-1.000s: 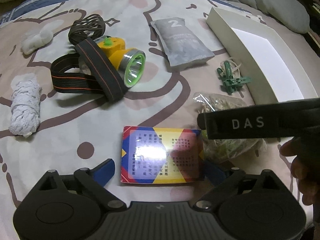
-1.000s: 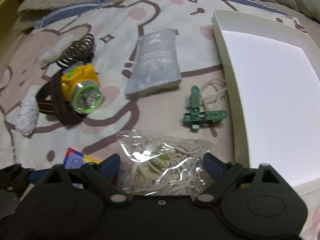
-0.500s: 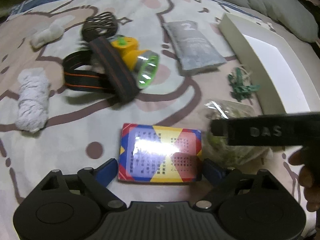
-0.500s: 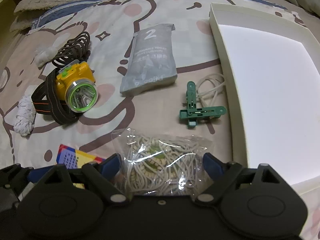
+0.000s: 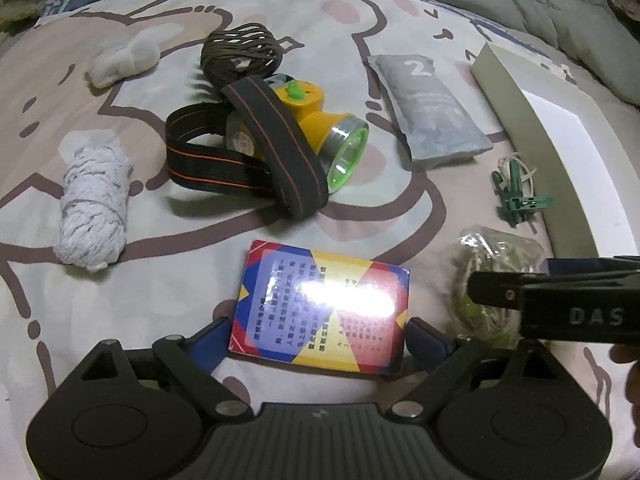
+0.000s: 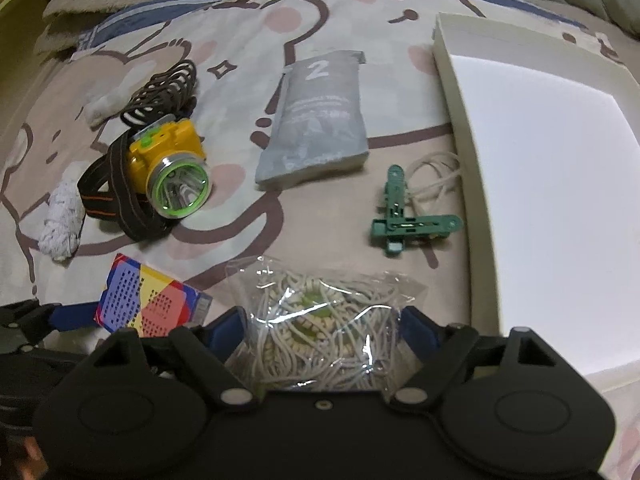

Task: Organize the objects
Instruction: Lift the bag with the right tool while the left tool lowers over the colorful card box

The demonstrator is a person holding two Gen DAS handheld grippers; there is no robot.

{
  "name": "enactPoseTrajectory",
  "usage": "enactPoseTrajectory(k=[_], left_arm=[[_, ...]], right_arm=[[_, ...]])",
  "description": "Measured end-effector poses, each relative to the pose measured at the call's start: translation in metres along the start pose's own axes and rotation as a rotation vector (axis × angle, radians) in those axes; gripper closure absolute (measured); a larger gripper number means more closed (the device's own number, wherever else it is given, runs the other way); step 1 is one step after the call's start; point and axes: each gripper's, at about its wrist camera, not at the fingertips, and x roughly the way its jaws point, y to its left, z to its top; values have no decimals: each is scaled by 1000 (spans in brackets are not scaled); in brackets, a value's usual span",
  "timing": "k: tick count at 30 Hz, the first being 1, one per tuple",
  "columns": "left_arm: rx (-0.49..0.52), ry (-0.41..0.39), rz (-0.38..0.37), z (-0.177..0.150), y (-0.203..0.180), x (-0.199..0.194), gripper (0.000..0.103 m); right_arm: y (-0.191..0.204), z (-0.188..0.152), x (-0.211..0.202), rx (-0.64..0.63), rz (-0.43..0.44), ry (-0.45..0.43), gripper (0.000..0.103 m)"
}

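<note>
A colourful printed box point(image 5: 320, 304) lies flat on the bedsheet between the blue fingers point(image 5: 212, 344) of my left gripper point(image 5: 320, 342). Its jaws are opening, and the pads stand at the box's two short sides without squeezing. A clear bag of pale cords point(image 6: 320, 320) lies between the fingers of my right gripper point(image 6: 322, 328). These jaws are closing, with the pads beside the bag and no visible pinch. In the left wrist view the right gripper's black body crosses over the bag point(image 5: 488, 272).
A yellow headlamp point(image 5: 304, 128) with a dark strap, a dark cord coil point(image 5: 240, 56), a white yarn roll point(image 5: 94, 208) and a white wad point(image 5: 124, 58) lie beyond. A grey pouch marked 2 point(image 6: 320, 120) and green clips point(image 6: 404, 216) lie beside a white shallow box point(image 6: 460, 120).
The left wrist view has rolled slightly, and the box now sits lower, closer in between its fingers. The right fingers have drawn in a little around the bag.
</note>
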Motion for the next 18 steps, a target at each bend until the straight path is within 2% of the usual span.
enactPoseTrajectory(k=[7, 15, 18], left_arm=[[42, 1, 55, 0, -11, 6, 11], [15, 6, 22, 1, -1, 0, 12], [7, 11, 40, 1, 4, -2, 12]], right_arm=[[-3, -2, -1, 1, 5, 21, 16], [-8, -4, -4, 35, 30, 30, 13], [-10, -6, -3, 36, 31, 33, 13]])
